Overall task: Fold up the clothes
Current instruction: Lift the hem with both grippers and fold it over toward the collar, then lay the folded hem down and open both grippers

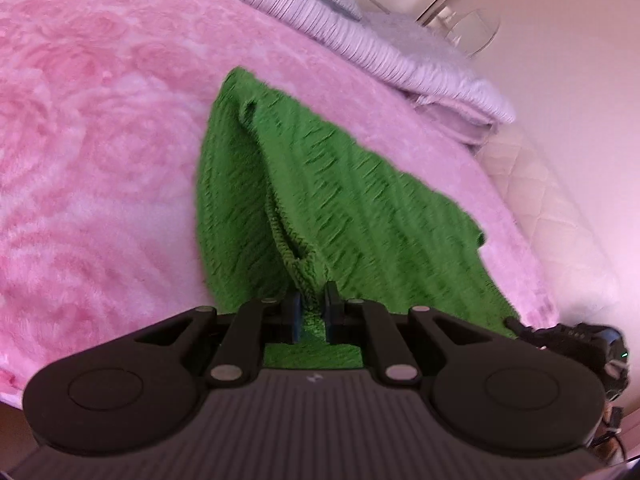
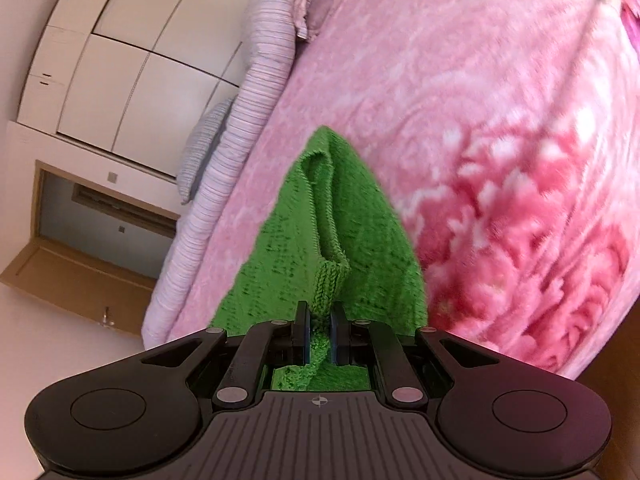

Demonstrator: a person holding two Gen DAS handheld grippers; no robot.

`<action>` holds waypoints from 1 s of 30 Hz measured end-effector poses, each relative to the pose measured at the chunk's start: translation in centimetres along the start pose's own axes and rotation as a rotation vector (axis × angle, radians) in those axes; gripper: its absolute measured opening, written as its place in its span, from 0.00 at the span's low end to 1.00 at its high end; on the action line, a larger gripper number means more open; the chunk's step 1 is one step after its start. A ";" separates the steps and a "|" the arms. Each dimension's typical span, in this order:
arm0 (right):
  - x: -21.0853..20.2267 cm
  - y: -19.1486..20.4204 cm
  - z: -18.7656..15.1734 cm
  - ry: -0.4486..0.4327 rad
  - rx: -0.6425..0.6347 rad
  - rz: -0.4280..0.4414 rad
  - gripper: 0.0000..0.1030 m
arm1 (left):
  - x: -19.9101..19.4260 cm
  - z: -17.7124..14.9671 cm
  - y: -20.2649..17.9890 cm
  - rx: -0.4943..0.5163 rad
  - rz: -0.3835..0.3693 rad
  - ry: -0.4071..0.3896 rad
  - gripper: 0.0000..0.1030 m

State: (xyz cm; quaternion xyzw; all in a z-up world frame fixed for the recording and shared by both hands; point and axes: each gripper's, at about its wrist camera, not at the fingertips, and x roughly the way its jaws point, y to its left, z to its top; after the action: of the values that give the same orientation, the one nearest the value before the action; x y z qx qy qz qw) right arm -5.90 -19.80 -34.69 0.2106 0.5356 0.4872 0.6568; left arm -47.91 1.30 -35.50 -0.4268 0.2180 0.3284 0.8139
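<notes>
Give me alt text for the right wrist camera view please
The right gripper is shut on a ribbed edge of a green knitted garment, which stretches away over a pink floral fleece blanket. White cupboards stand beyond the bed.

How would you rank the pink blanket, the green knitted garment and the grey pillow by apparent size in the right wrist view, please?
1. Pink blanket, by far the largest.
2. Green knitted garment, though it lies nearest the camera, which enlarges it.
3. Grey pillow, smallest, but far away and partly hidden behind the striped bedding.
</notes>
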 end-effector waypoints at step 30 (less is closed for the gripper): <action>4.5 11.0 0.2 0.048 -0.857 -0.265 0.18 | 0.9 7.5 -5.5 0.448 0.221 -0.069 0.07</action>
State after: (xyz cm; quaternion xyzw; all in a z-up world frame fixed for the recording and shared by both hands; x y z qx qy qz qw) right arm -10.55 -11.08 -28.04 -0.1620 0.3228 0.5814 0.7290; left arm -42.76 5.65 -29.00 -0.1977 0.3028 0.3731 0.8544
